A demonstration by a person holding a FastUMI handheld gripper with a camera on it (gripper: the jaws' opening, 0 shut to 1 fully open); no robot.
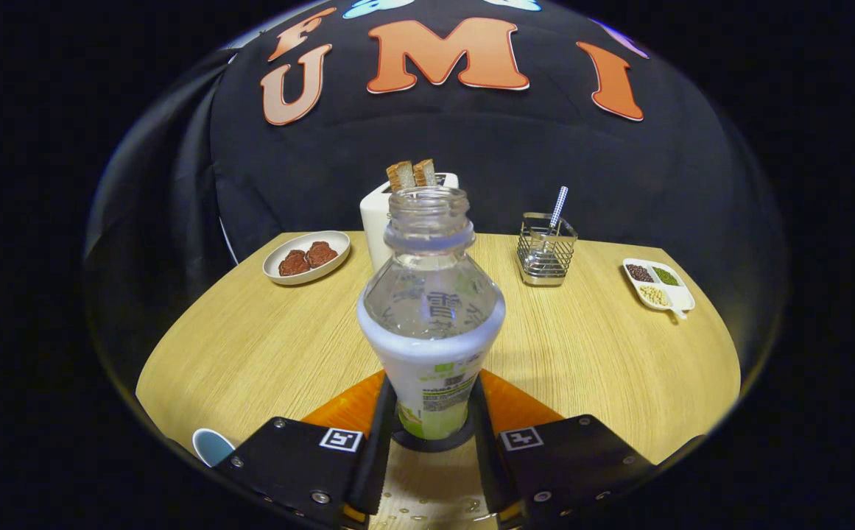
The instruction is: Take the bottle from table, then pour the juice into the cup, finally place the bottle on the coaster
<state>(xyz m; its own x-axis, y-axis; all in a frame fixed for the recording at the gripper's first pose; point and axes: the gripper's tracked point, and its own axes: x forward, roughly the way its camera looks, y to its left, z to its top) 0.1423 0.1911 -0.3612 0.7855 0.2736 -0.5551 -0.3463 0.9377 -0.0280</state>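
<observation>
A clear uncapped bottle (431,309) with a white and green label stands upright between my fingers, its base on a dark round coaster (431,444). My gripper (432,401) is shut on the bottle's lower body, one finger pressing on each side. The upper part of the bottle looks clear and empty. A blue and white cup (212,445) sits on the table left of my left finger, only partly in sight. Small droplets lie on the wood between my fingers, nearer to me than the coaster.
On the round wooden table (250,346), a white toaster (377,217) with two bread slices stands right behind the bottle. A plate of reddish-brown food (306,256) is at the back left, a wire basket (545,254) with a straw at the back right, a divided dish (657,283) farther right.
</observation>
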